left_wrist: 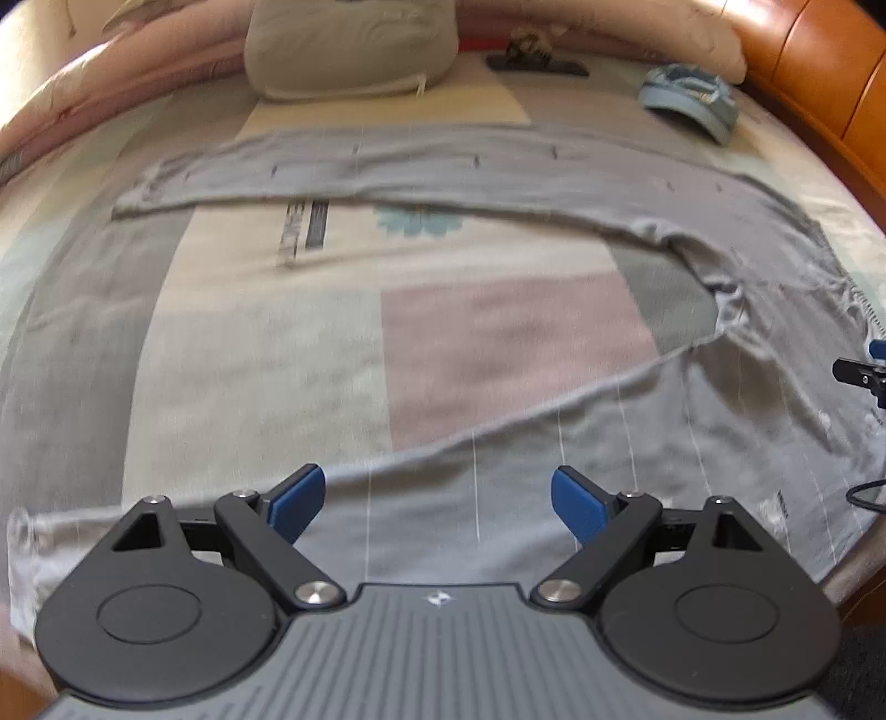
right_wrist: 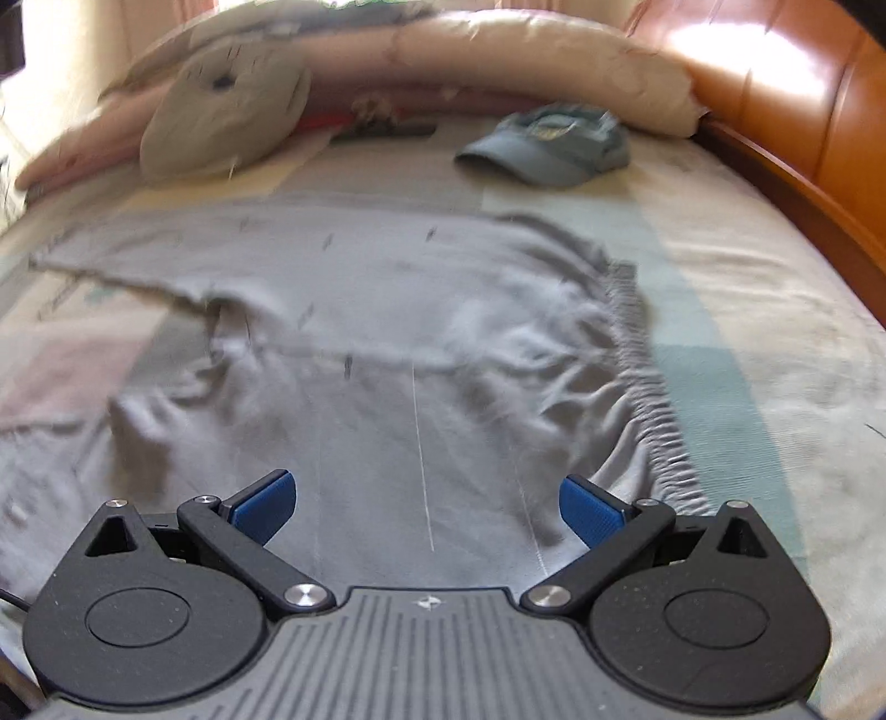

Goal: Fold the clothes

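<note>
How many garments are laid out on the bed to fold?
1: gray trousers spread across the bedspread, one leg far, one near under the left gripper, waistband to the right. A blue cap lies beyond; nothing else seen.

One pair of grey trousers (left_wrist: pixel 498 166) lies spread on one bed (left_wrist: pixel 266 354), with its two legs apart. One blue cap (right_wrist: pixel 548 147) sits beyond them. One grey pillow (left_wrist: pixel 349 50) lies at the far side, with one dark flat item (left_wrist: pixel 537 63) beside it. Two tongs show: left (left_wrist: pixel 437 504), right (right_wrist: pixel 429 507), each with two blue pads.
</note>
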Demonstrator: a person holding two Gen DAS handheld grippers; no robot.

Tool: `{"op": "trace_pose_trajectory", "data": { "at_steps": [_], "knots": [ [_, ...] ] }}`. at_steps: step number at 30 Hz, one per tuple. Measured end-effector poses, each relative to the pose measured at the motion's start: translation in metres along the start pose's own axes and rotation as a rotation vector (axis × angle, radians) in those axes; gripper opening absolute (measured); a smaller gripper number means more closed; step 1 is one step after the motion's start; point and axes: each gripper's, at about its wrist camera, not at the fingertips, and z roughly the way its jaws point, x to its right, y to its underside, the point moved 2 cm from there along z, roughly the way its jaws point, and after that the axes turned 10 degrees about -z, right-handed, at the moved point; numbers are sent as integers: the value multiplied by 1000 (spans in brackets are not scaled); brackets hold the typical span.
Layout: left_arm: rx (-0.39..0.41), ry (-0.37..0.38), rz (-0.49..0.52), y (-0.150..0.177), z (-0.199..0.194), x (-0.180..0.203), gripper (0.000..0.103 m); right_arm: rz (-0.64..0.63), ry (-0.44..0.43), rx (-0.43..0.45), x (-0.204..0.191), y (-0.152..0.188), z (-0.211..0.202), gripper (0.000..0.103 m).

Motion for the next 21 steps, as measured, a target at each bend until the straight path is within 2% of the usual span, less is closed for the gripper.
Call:
{"op": "trace_pose_trajectory", "data": {
  "at_steps": [5, 12, 17, 21],
  "knots": [
    [-42, -62, -81, 13, 2, -2, 89, -80, -39, -19, -2, -8, 6, 103],
    [-13, -58, -89, 10, -5, -10, 89, -122, -174, -8, -27, -34, 14, 103],
    [-12, -53, -81, -1, 7, -34, 89, -118, -136, -56, -45, -28, 19, 103],
    [28, -26, -10, -38, 17, -48, 89, -60, -57, -89, -50, -18, 12, 103]
  ]
}}
